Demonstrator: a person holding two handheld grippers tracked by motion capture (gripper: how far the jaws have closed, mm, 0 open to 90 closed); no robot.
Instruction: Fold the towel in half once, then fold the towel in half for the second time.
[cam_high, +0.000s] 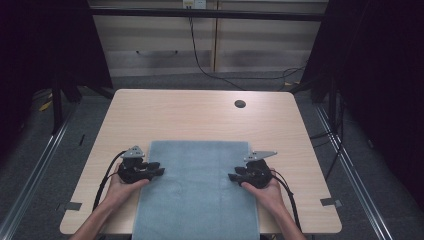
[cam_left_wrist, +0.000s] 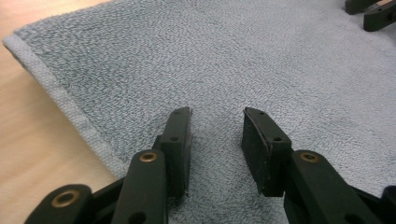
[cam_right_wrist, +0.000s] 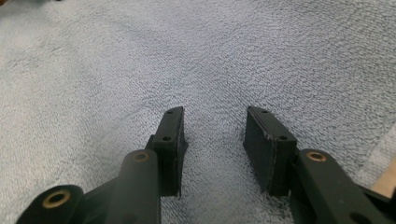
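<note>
A grey-blue towel (cam_high: 197, 190) lies flat on the near half of the table (cam_high: 200, 115), draping over the near edge. The left gripper (cam_high: 155, 169) sits over its left edge, jaws parted with nothing between them. The right gripper (cam_high: 235, 176) mirrors it at the right edge, likewise released. It looks like the start of a fold; next, each would need to pinch its edge.
</note>
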